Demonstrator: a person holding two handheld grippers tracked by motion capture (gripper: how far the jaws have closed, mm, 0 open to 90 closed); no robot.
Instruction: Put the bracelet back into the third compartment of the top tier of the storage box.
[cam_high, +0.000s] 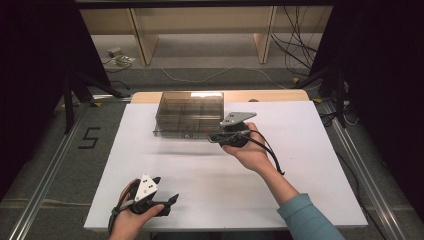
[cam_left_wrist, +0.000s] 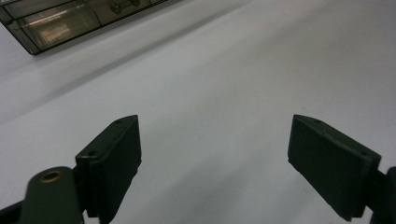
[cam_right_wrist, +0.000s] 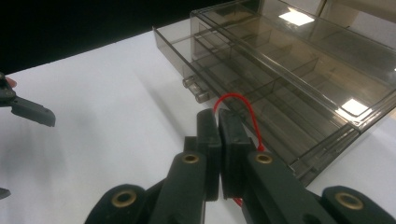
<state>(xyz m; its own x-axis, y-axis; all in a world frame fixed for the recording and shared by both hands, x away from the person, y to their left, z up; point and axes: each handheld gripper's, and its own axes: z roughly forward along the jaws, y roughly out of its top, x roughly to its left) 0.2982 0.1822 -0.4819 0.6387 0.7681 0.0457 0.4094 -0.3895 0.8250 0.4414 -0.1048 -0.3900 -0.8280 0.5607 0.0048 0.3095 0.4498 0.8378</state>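
Smoked translucent plastic: a compartment box (cam_high: 189, 114) with lid closed and dividers showing through, sitting toward the far middle of the white worktop (cam_high: 300, 170), its latch side facing the person

Red cord (cam_right_wrist: 243, 112): a thin loop arching up from between the pads of the right tongs (cam_right_wrist: 218, 140), just beside the box's near front edge and close to its two small latch knobs (cam_right_wrist: 196, 89). The right tongs are pressing fully together on this cord, which is so thin that the jaws are meeting almost flat; judging by the position, it is being pinched this way so it can be carried to the box or lifted clear of it. Whether the cord is touching the box cannot be told

Right tongs, high view (cam_high: 216, 136): lying level at the box's near right corner, the hand cupping the body from below, the black cable trailing back along the wrist

Left tongs (cam_left_wrist: 215, 154): standing wide apart with nothing between the pads, bare worktop beneath. In the high view (cam_high: 170, 202) they are resting near the front left edge, well apart from the box, probably parked there to leave room for the working hand

Beyond the worktop: grey floor, cables, wooden shelving legs
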